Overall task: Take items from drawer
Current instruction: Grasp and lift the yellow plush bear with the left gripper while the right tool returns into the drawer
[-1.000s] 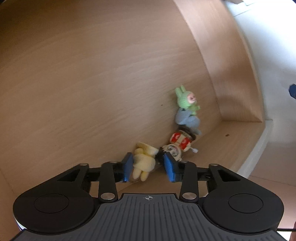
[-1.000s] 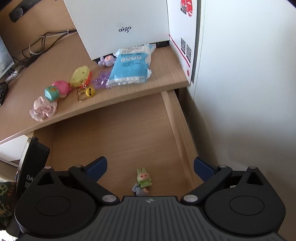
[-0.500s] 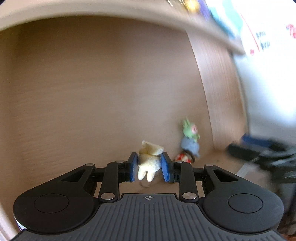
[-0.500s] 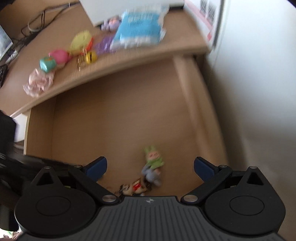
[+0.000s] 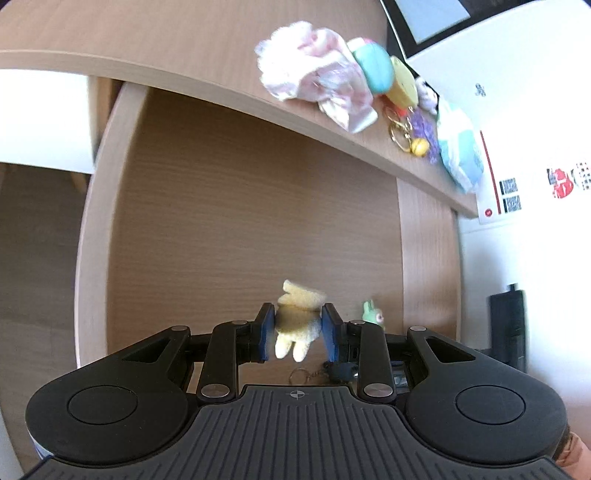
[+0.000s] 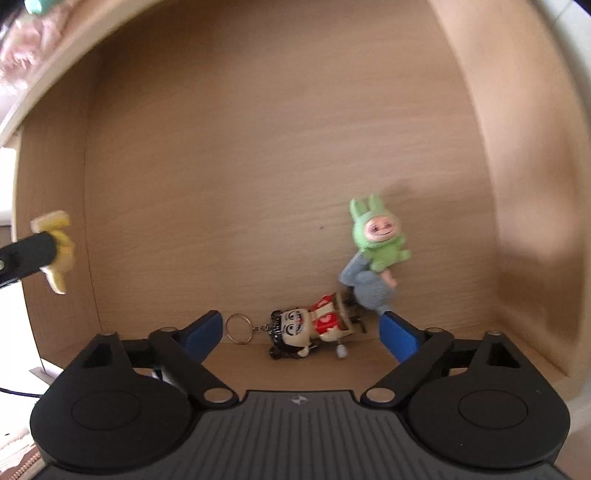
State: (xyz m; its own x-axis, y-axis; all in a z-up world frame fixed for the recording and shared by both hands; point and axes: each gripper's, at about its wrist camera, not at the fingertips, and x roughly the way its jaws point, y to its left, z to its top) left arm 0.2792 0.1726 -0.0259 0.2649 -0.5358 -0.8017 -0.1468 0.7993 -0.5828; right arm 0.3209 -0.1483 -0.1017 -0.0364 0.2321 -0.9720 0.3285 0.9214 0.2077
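Observation:
My left gripper is shut on a small yellow plush toy, held up above the open wooden drawer. The same yellow plush shows at the left edge of the right wrist view. My right gripper hangs open low over the drawer's front. Between and just beyond its blue pads lies a cartoon-face keychain figure with a metal ring. A green bunny-suit doll with a grey lower half lies to its right, and appears small in the left wrist view as the green doll.
On the desk top above the drawer lie a pink plastic wrapper, a teal and pink toy, a yellow toy with a gold bell, purple beads and a blue-white packet. A white wall stands right.
The left gripper has lifted the yellow plush up and away from the drawer floor. The right gripper has dropped down into the drawer, close to the keychain figure and green doll.

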